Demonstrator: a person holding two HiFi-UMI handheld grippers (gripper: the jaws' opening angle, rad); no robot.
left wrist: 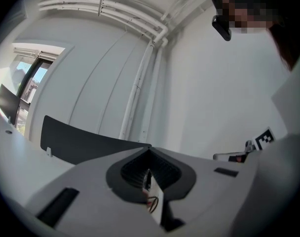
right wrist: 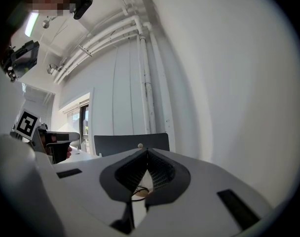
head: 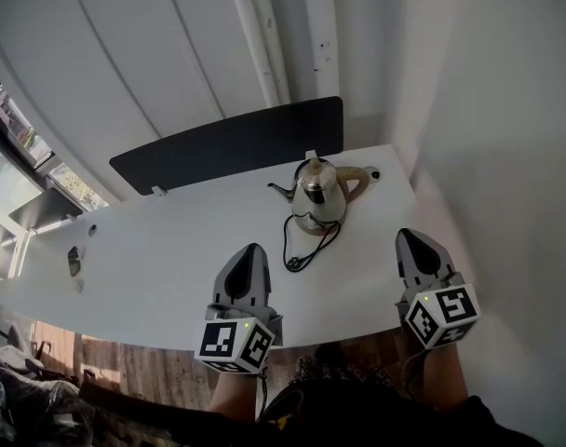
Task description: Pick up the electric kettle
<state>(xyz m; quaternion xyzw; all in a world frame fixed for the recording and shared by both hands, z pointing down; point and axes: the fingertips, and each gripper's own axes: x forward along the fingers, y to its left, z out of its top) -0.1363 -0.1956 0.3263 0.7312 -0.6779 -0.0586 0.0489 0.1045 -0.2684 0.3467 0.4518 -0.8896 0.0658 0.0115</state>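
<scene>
The electric kettle [head: 318, 194] is shiny steel with a beige handle on its right and its spout to the left. It stands upright near the back right of the white table [head: 171, 259]. Its black cord [head: 306, 245] lies looped in front of it. My left gripper [head: 253, 248] is over the table's front part, short of the cord, jaws together and empty. My right gripper [head: 406, 235] is at the table's right front corner, right of the kettle, also shut and empty. In the right gripper view the kettle's lid knob [right wrist: 139, 145] peeks over the closed jaw tips [right wrist: 147, 150].
A dark panel [head: 236, 142] stands along the table's back edge behind the kettle. White pipes [head: 264, 35] run up the wall. A small dark item [head: 74, 261] lies on the table's far left. Wooden floor [head: 134, 366] shows below the front edge.
</scene>
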